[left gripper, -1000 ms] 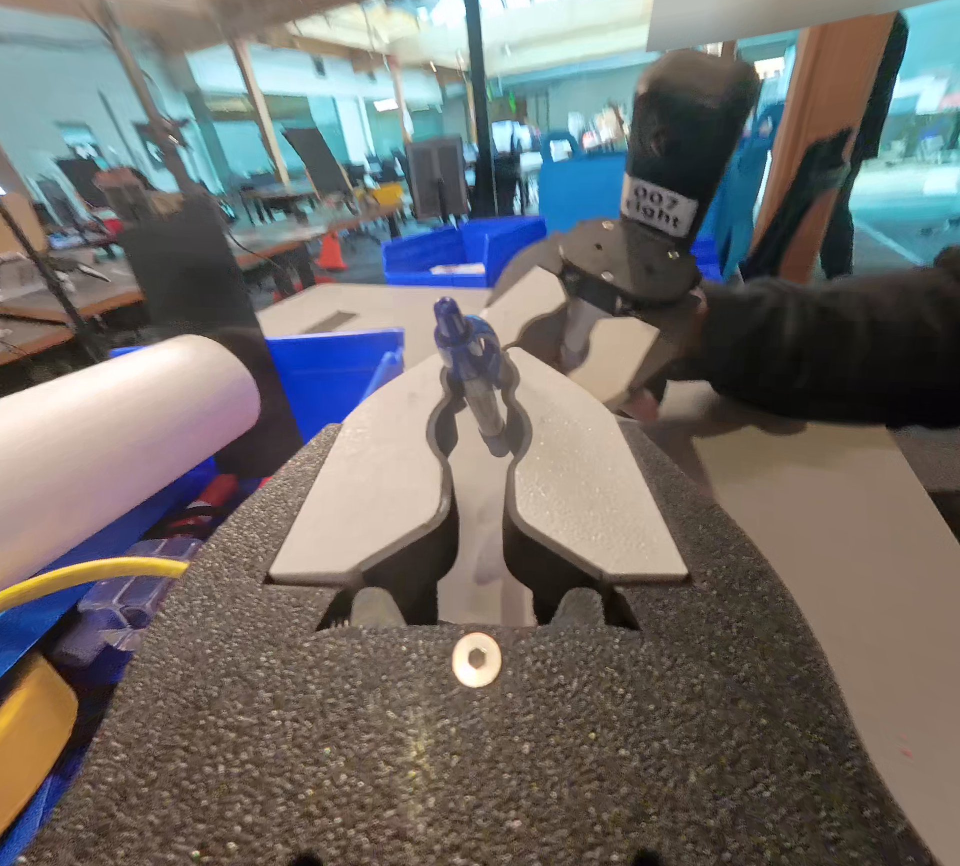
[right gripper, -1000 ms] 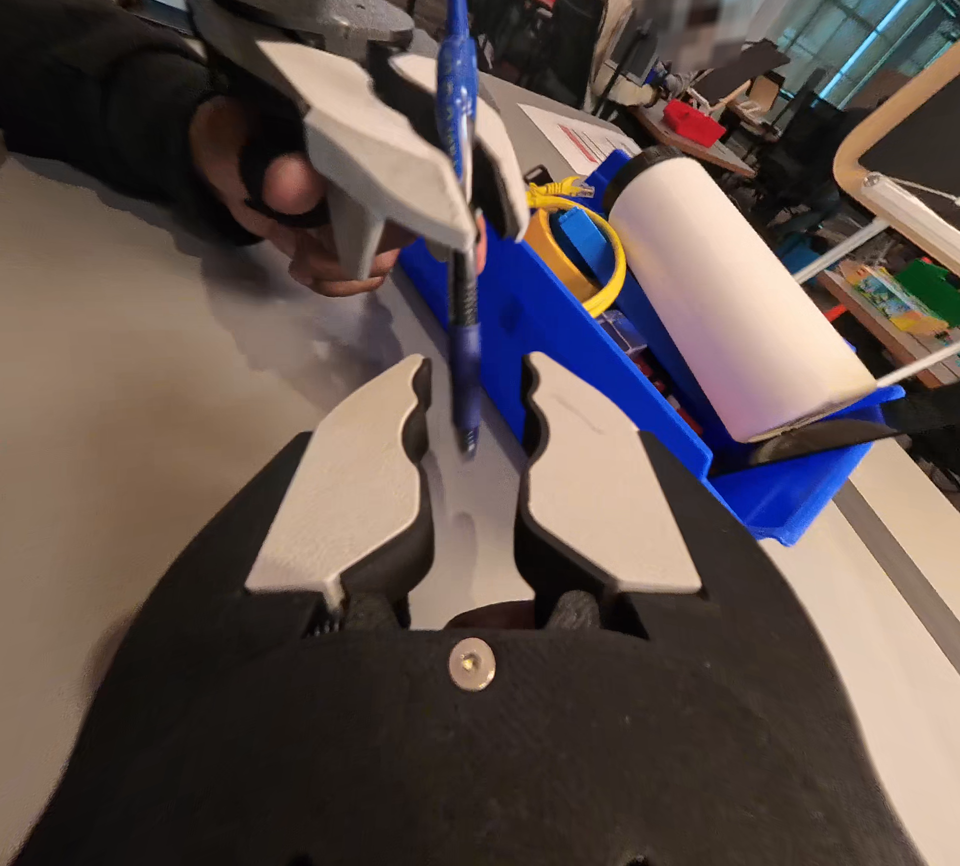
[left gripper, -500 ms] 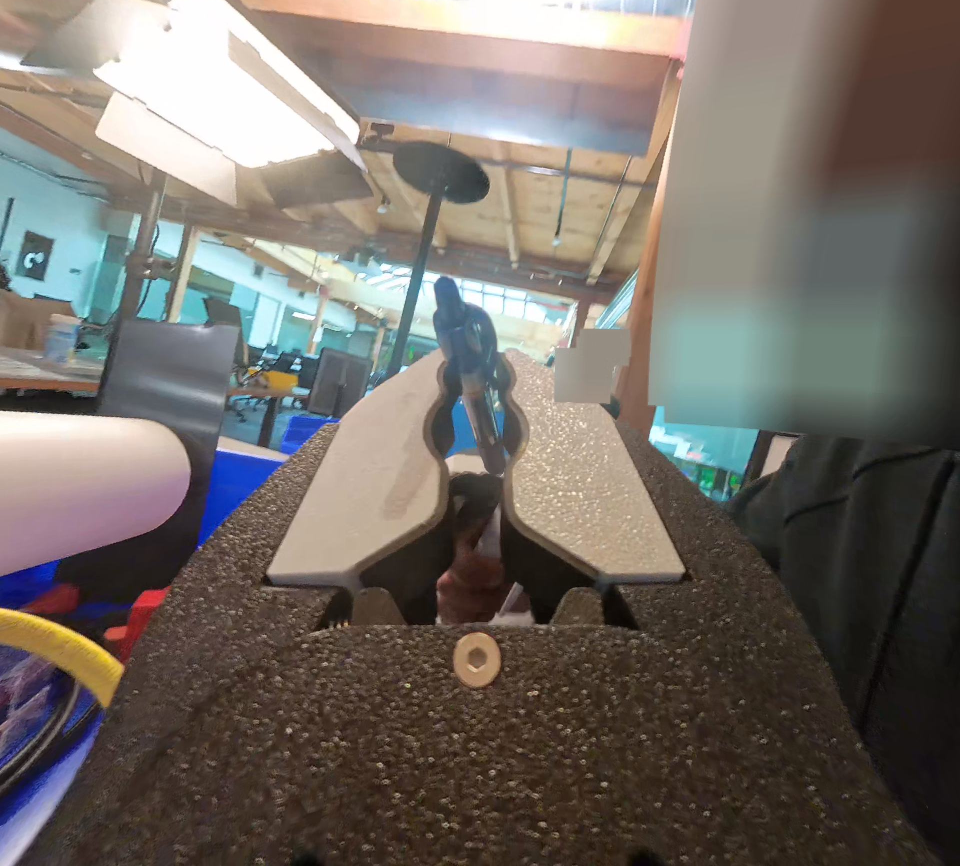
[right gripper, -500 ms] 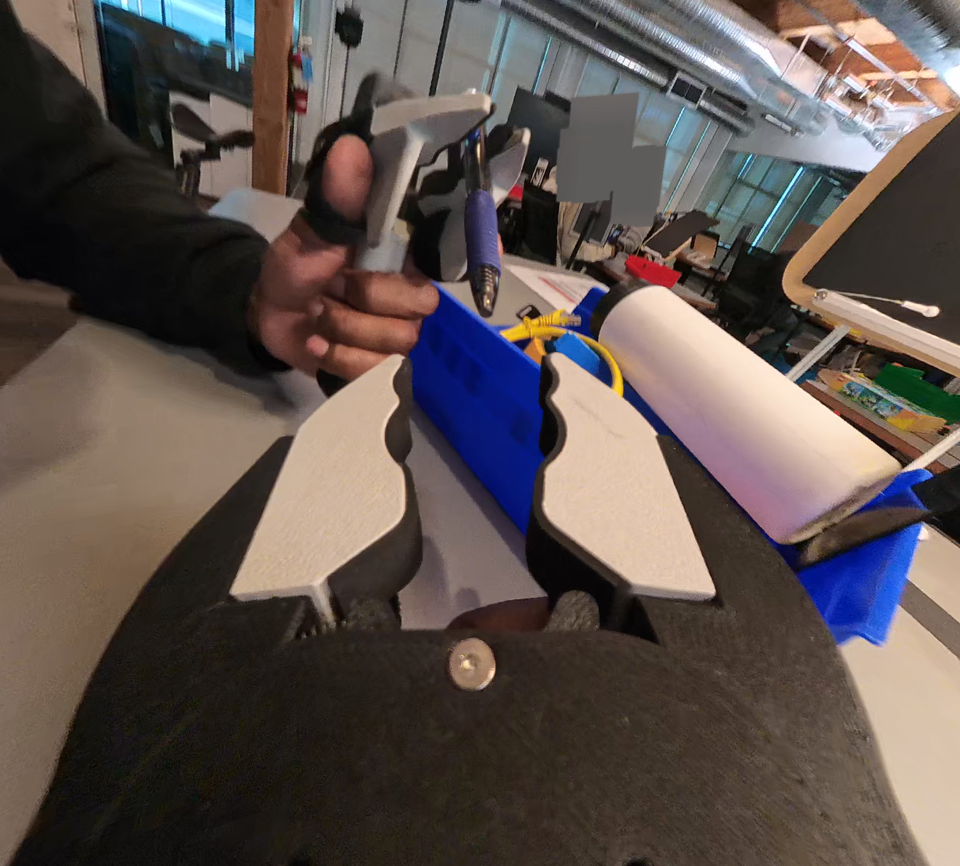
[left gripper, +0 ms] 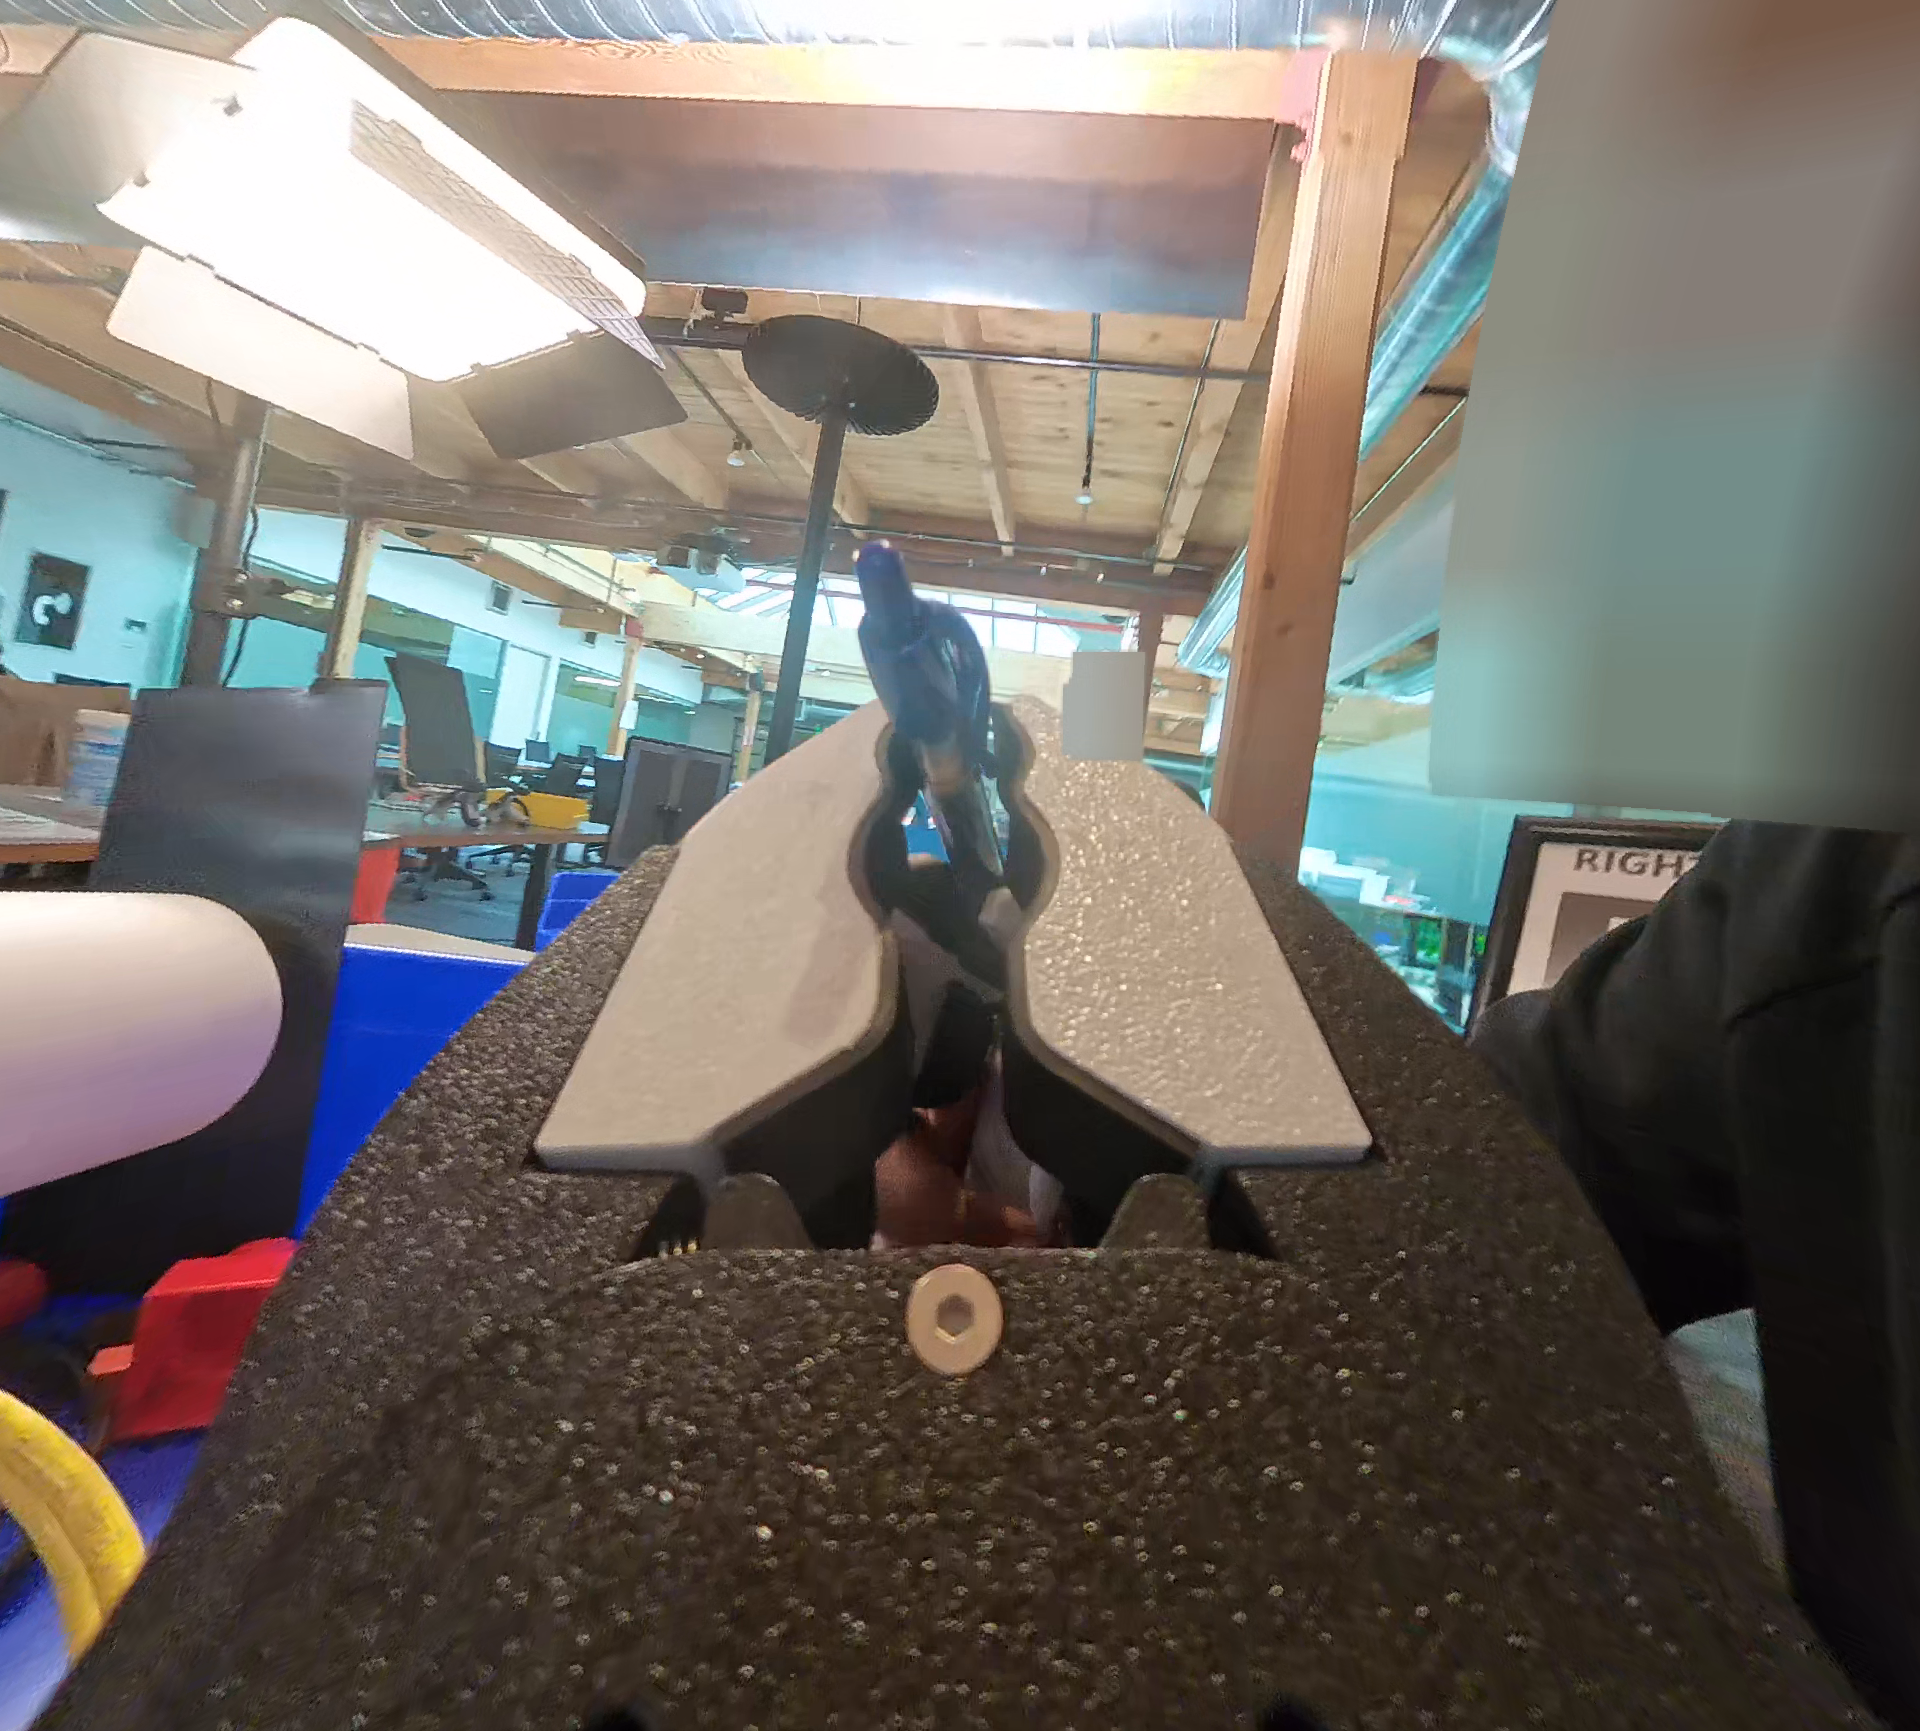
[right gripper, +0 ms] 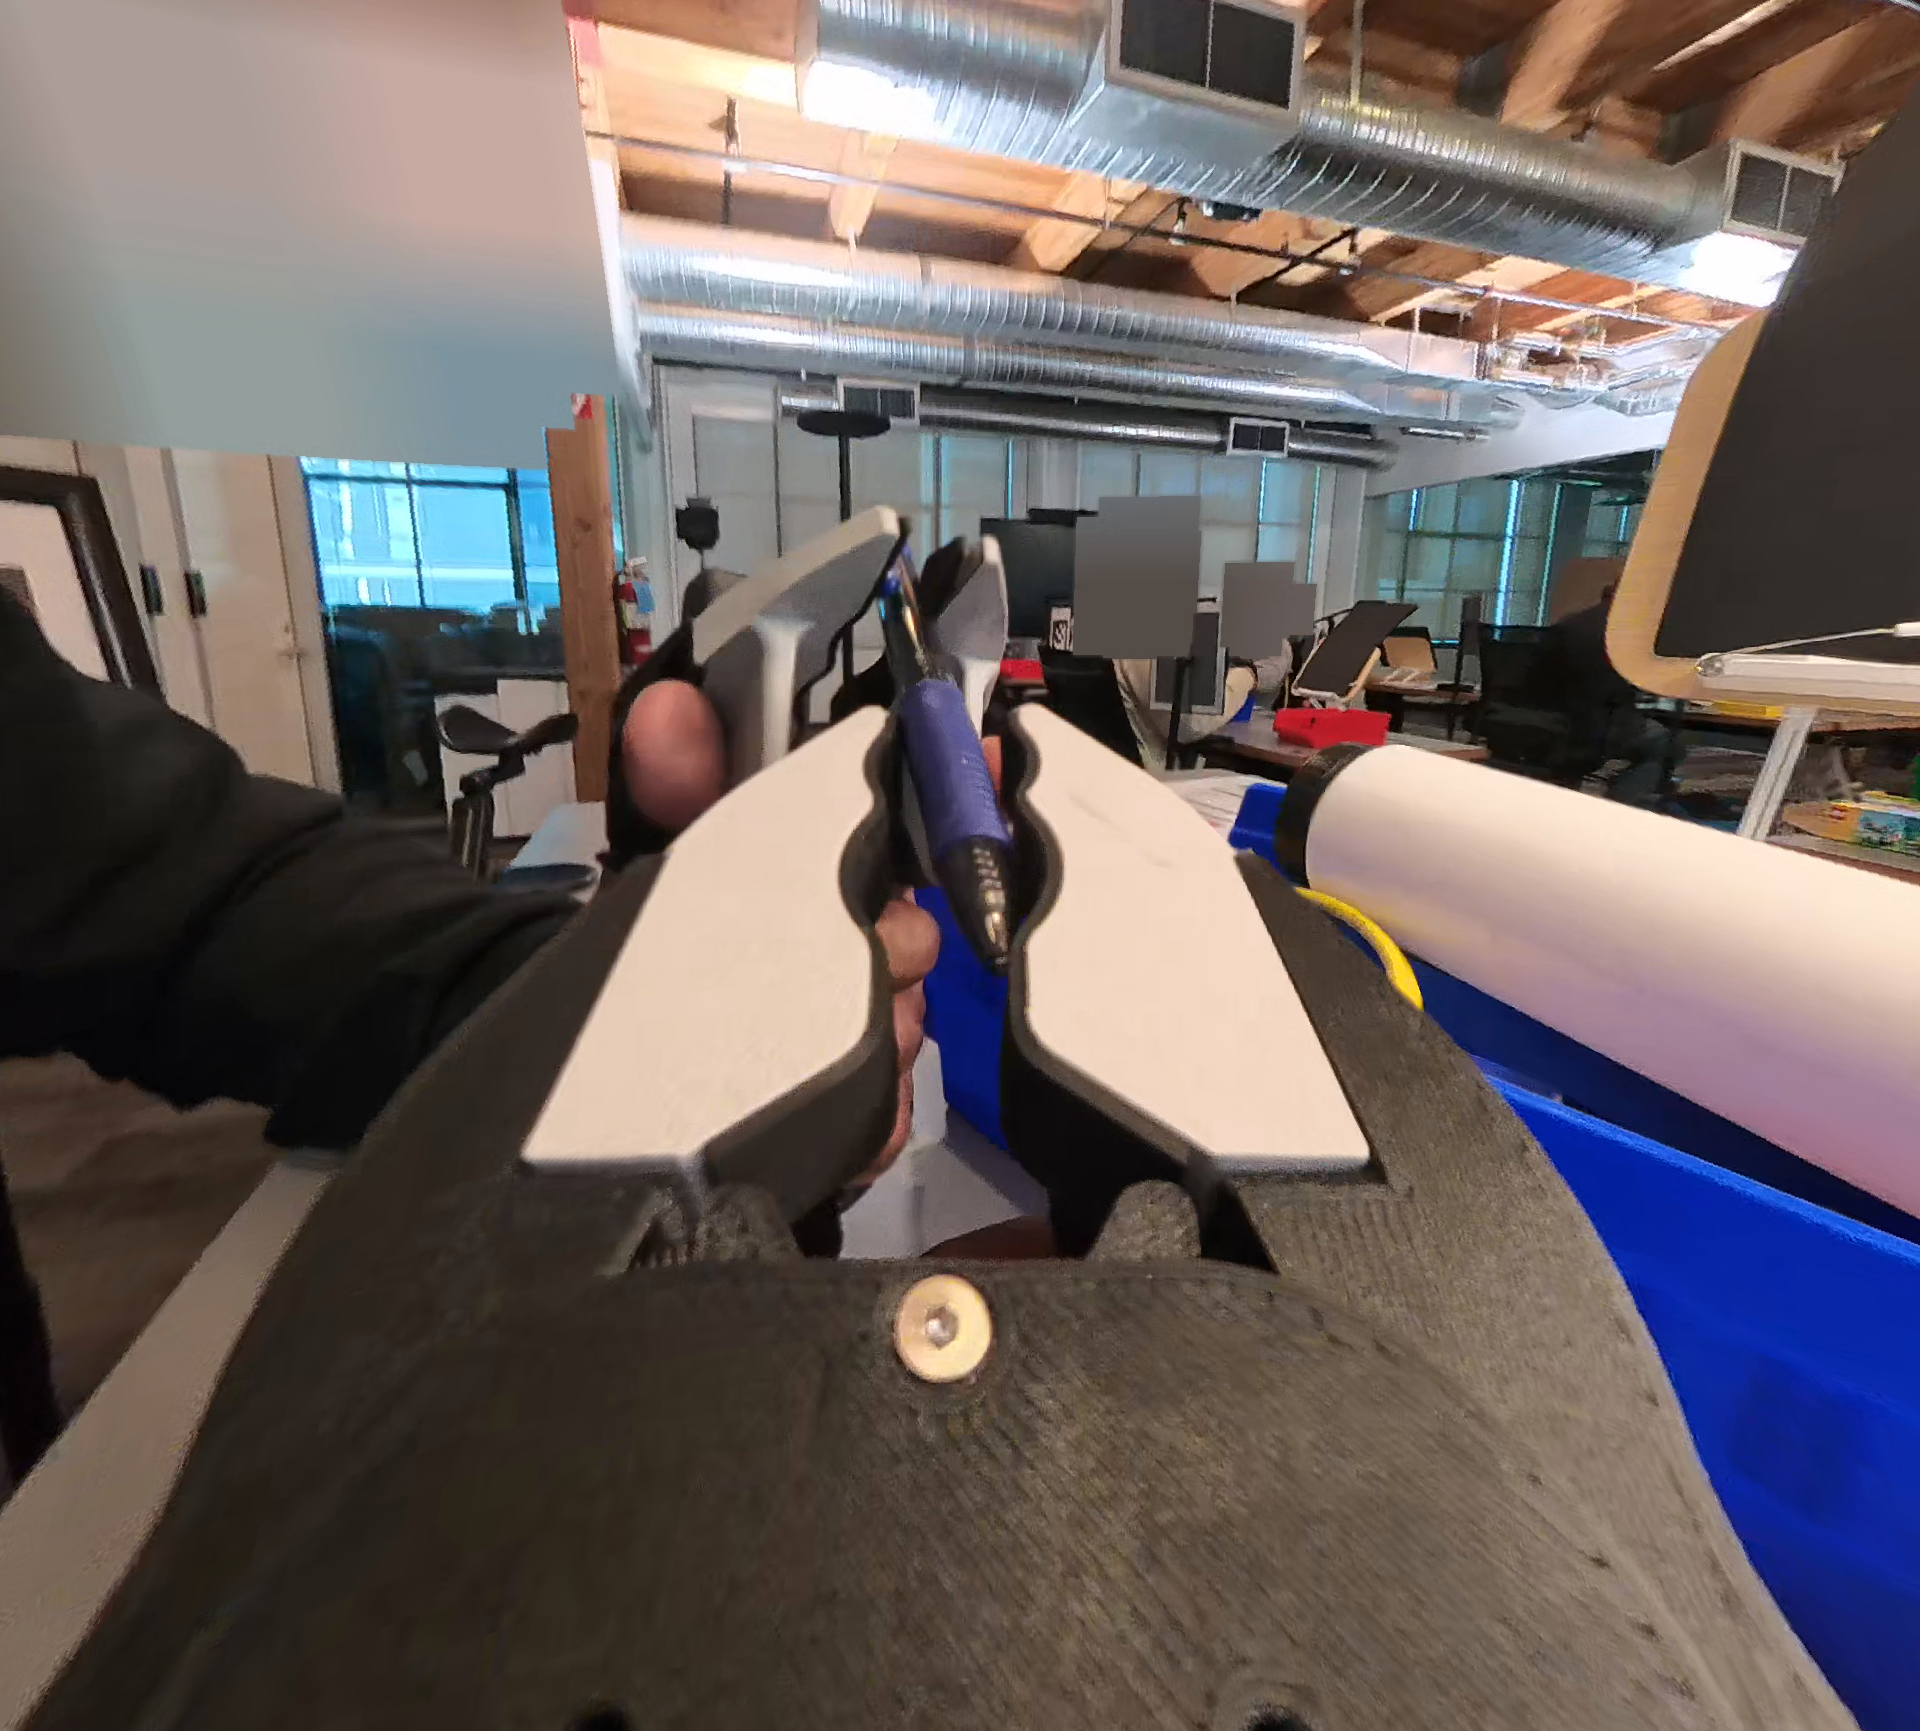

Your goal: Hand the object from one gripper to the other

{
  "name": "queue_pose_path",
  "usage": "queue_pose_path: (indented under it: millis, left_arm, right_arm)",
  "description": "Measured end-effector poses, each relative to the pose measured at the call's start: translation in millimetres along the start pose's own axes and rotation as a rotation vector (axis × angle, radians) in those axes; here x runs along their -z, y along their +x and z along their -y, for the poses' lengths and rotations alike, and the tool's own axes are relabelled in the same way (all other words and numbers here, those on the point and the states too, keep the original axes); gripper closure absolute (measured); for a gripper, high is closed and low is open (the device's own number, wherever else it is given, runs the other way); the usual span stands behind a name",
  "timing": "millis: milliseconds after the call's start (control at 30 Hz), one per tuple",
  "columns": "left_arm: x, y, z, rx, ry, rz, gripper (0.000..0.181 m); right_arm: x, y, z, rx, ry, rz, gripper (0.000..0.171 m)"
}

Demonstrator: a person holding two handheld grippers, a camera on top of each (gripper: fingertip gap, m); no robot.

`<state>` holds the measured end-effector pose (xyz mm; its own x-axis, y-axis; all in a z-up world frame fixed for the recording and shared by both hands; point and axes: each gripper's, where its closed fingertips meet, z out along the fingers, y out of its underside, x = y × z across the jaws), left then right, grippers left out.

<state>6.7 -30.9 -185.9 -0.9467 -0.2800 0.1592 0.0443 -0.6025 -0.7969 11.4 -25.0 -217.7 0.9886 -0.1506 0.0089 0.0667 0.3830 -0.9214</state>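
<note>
A blue pen [left gripper: 923,663] stands upright between the fingertips of my left gripper [left gripper: 940,731], which is shut on its upper part. In the right wrist view the pen [right gripper: 948,782] hangs tip down out of the left gripper [right gripper: 904,585], held in a person's hand [right gripper: 665,746]. My right gripper [right gripper: 948,725] is shut on the pen's blue rubber grip, with the dark tip pointing back between its fingers. Both grippers hold the pen in the air, facing each other.
A blue bin [right gripper: 1662,1214] to the right holds a white roll [right gripper: 1558,912] and a yellow cable [right gripper: 1387,949]. The left wrist view shows the roll [left gripper: 125,1016], the bin [left gripper: 416,1016] and a red part [left gripper: 197,1318]. A dark sleeve [left gripper: 1714,1110] fills the right side. The grey table [right gripper: 156,1369] lies below. The grippers are tip to tip, or close to it.
Both grippers have risen and tilted up from the table. My right gripper has moved onto the pen's lower end and closed from open onto it. The left gripper has kept its hold.
</note>
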Motion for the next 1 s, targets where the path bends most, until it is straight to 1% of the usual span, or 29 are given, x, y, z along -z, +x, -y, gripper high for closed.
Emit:
queue_pose_path:
  millis: [167,400,533,667,767,867,1000]
  left_arm:
    - [-1,-3,-4,-0.004,-0.012,0.013,0.166]
    - [0,-9,-20,0.03,-0.103,-0.002,0.165]
    - [0,-11,-23,0.097,-0.124,0.0,0.166]
    - [0,-8,-32,0.12,-0.206,-0.025,0.166]
    - [1,-9,-38,0.082,-0.249,-0.018,0.163]
    - [2,-12,-37,0.017,-0.308,-0.01,0.152]
    - [4,-10,-40,-0.119,-0.423,-0.005,0.141]
  right_arm:
    - [2,0,3,-0.07,0.021,0.039,0.156]
    - [9,9,13,-0.252,0.073,0.086,0.159]
    - [11,13,15,-0.278,0.075,0.085,0.159]
    - [14,15,19,-0.296,0.075,0.106,0.16]
    - [17,16,20,-0.281,0.035,0.133,0.16]
    - [23,15,23,-0.241,-0.035,0.18,0.159]
    - [38,12,28,-0.199,-0.138,0.253,0.16]
